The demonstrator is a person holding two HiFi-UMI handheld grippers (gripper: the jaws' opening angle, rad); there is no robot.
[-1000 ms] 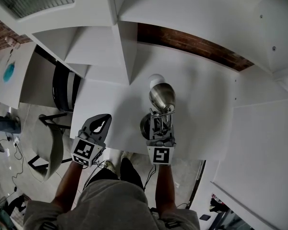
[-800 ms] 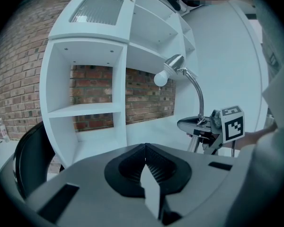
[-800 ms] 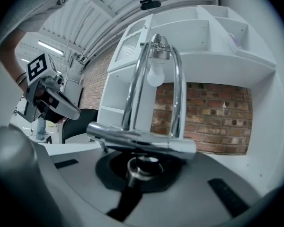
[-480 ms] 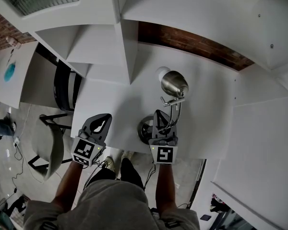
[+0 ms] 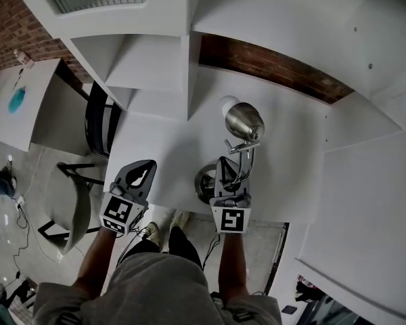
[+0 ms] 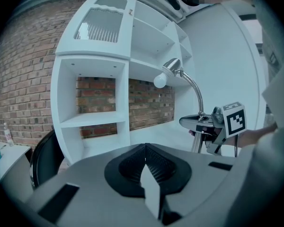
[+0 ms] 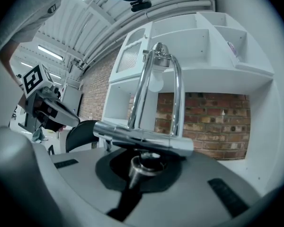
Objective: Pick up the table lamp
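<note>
Grey left gripper [image 5: 143, 170], jaws closed on nothing, hangs over the white tabletop's [image 5: 155, 141] near edge. At its 3 o'clock, the right gripper [image 5: 224, 171] clamps the chrome table lamp [image 5: 243, 122] at its base, shade toward 12 o'clock.

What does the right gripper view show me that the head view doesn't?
Only the right gripper view: the right gripper's jaws closed on a short metal stub at the foot of the table lamp, seen close up.
Only the head view: the lamp's shade from above, the white desk beneath it, and a grey chair at the left.
Both: the left gripper, clear of the lamp, and the brick wall behind the shelves.
</note>
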